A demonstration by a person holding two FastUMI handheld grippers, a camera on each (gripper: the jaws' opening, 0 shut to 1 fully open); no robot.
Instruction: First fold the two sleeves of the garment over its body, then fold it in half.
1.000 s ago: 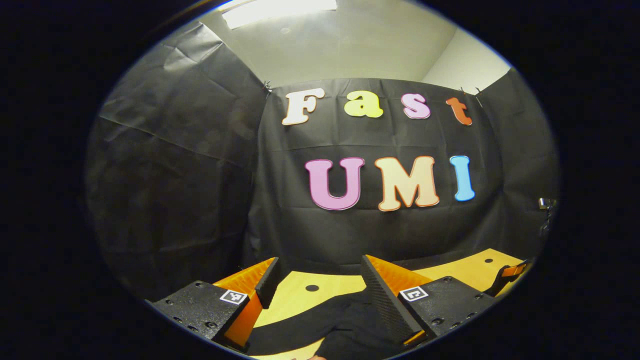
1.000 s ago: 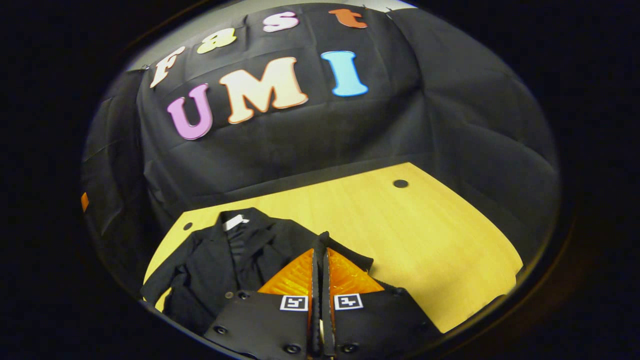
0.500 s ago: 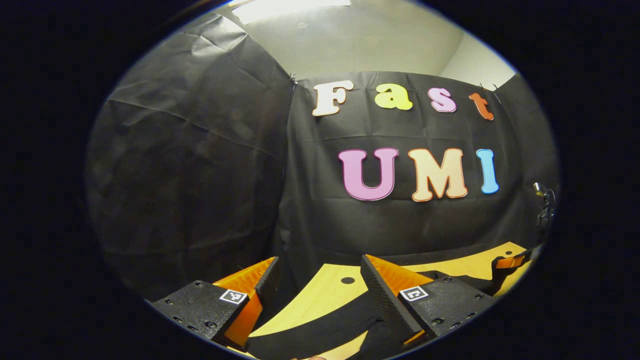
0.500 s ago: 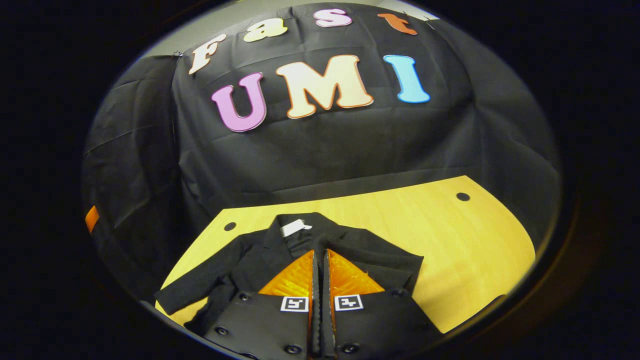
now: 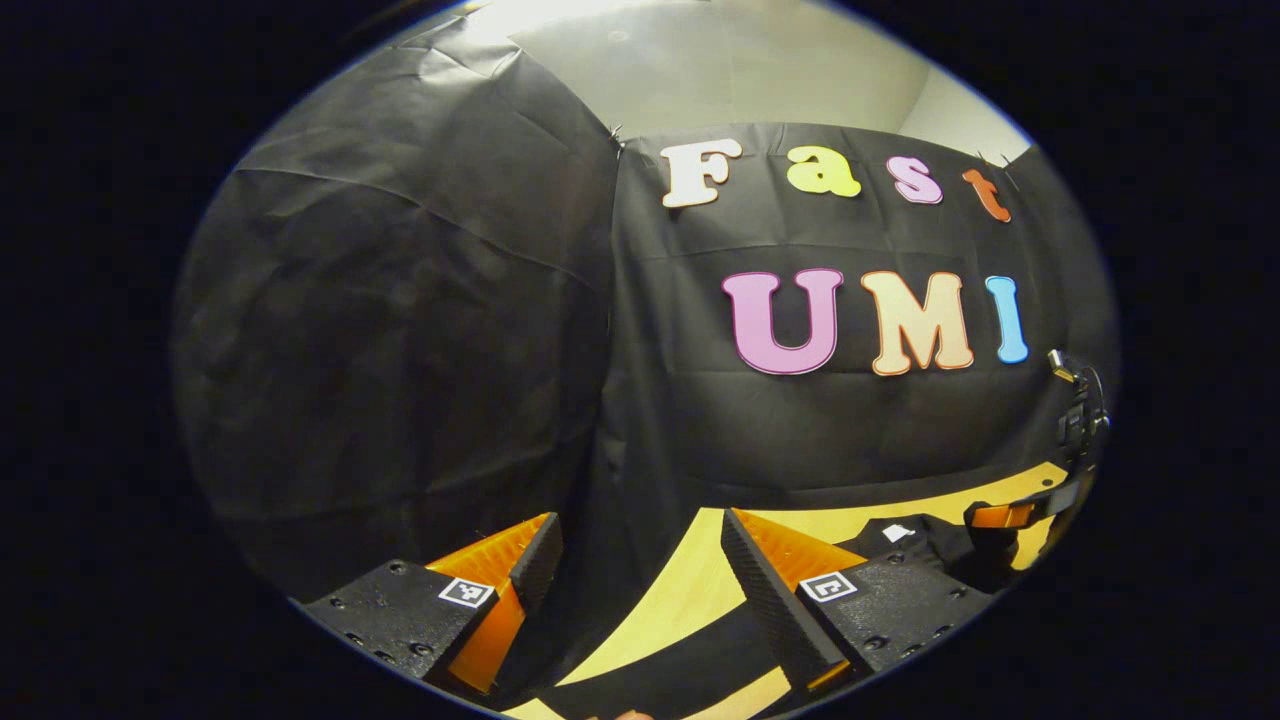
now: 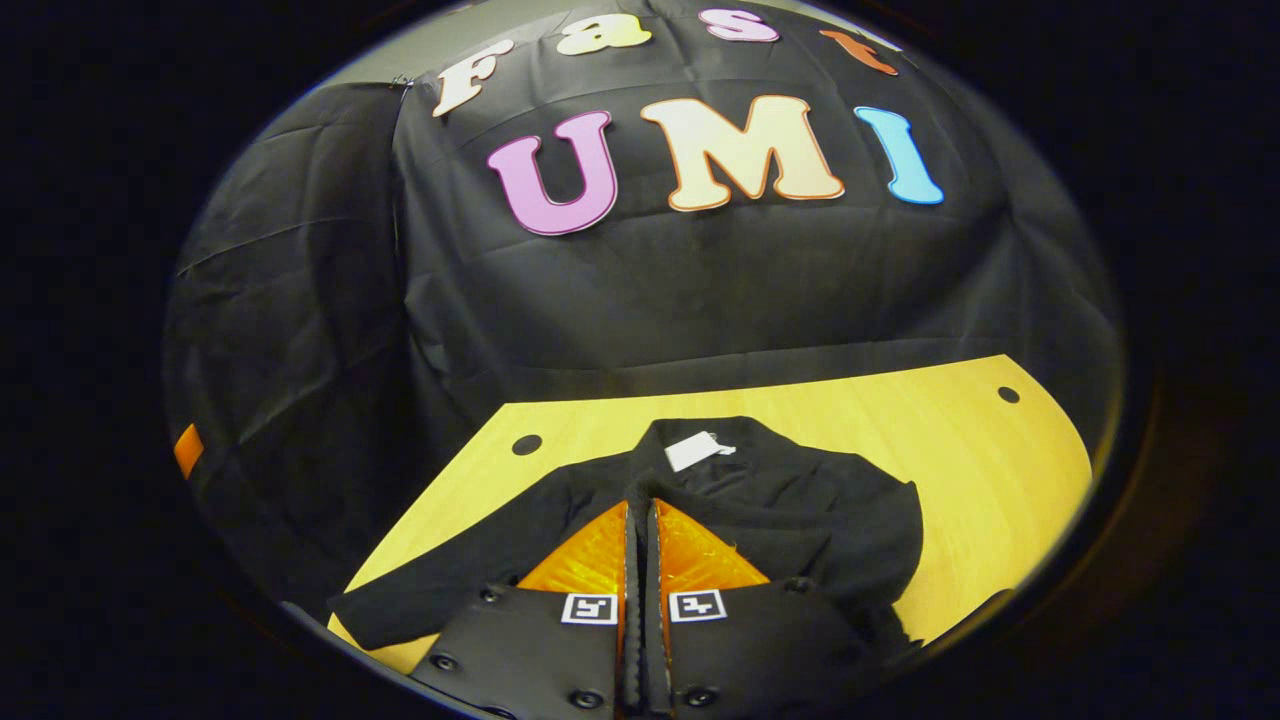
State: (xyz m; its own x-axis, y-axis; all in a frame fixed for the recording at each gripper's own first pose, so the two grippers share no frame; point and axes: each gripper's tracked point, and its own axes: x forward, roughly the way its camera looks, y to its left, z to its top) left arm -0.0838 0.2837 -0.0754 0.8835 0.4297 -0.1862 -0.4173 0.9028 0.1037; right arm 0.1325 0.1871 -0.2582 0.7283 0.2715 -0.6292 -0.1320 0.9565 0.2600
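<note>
I am carrying 1 sleeve, pinched in my right gripper, farther across the garment lying on the table; my left gripper is hanging wide, swinging leftward.

No wording can be read; the white tag at the garment's collar, centre of the right gripper view, looks blank, perhaps too small.
</note>
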